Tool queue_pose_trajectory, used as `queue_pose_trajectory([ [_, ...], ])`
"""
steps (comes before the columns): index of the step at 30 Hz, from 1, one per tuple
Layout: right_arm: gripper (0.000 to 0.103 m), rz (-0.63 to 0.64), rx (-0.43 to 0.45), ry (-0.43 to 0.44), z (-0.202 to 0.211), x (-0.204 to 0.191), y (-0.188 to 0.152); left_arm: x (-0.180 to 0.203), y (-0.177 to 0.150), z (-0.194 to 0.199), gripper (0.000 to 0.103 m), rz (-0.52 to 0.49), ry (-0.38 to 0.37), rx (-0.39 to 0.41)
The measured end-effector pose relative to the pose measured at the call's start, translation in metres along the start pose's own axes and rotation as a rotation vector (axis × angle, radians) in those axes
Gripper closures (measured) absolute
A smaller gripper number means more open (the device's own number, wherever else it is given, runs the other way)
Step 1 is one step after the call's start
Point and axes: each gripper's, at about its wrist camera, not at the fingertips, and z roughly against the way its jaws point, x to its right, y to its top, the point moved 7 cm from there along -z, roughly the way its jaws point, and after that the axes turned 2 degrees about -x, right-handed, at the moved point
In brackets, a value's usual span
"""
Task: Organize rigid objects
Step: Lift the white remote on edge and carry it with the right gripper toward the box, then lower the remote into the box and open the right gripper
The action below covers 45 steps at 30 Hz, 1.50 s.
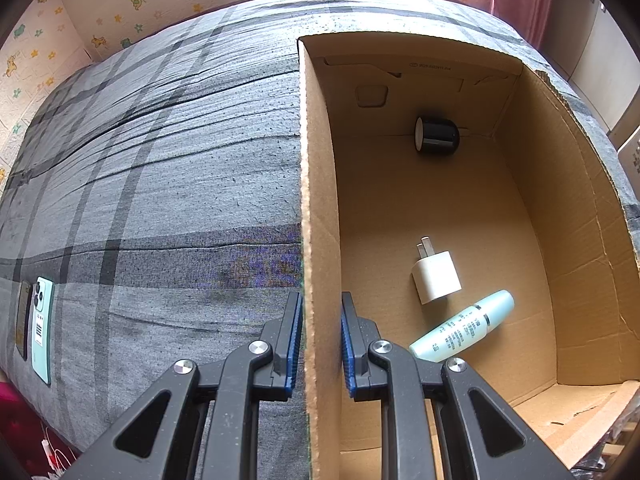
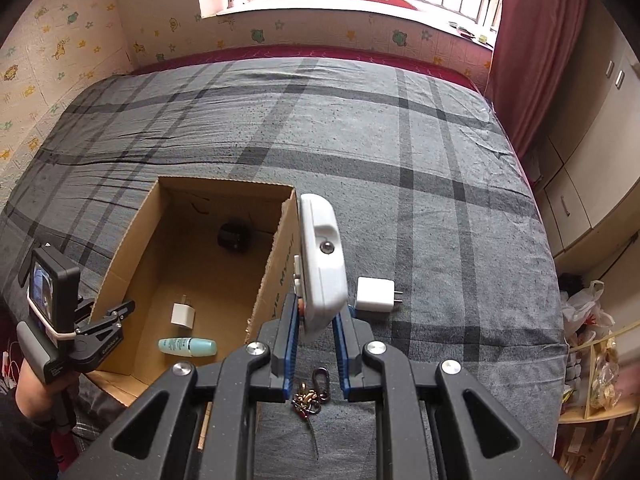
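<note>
- Open brown cardboard box (image 2: 224,264) sits on the grey plaid bedspread (image 2: 400,140).
- Inside: black round canister (image 1: 437,136) at the far end, white plug charger (image 1: 437,277) nearer, pale-green tube (image 1: 464,327) nearest.
- Second white charger (image 2: 375,294) lies right of the box.

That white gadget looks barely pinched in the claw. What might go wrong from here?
1. The right claw grips the white device only by its lower end, so it may tilt or slip out.
2. It hangs beside the cardboard box wall and might clip the rim.
3. Dropped inside, it may land on the white charger or the mint tube.
</note>
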Motion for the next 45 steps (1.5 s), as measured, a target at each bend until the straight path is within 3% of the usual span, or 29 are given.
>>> queue_pose_trajectory([
  [11,0.087,0.079,0.008,0.077,-0.003,-0.060,0.016,0.001,0.000,-0.001,0.083,0.003,-0.004,0.000],
  [21,0.086,0.129,-0.059,0.115,-0.037,-0.103,0.007,-0.001,-0.001,0.000,0.083,0.006,-0.010,0.001],
  [35,0.086,0.167,-0.221,0.107,-0.112,-0.126,-0.017,-0.004,0.000,-0.001,0.083,0.011,-0.021,0.001],
  [45,0.086,0.186,-0.259,0.105,-0.137,-0.137,-0.015,-0.004,0.000,-0.001,0.083,0.013,-0.023,0.002],
])
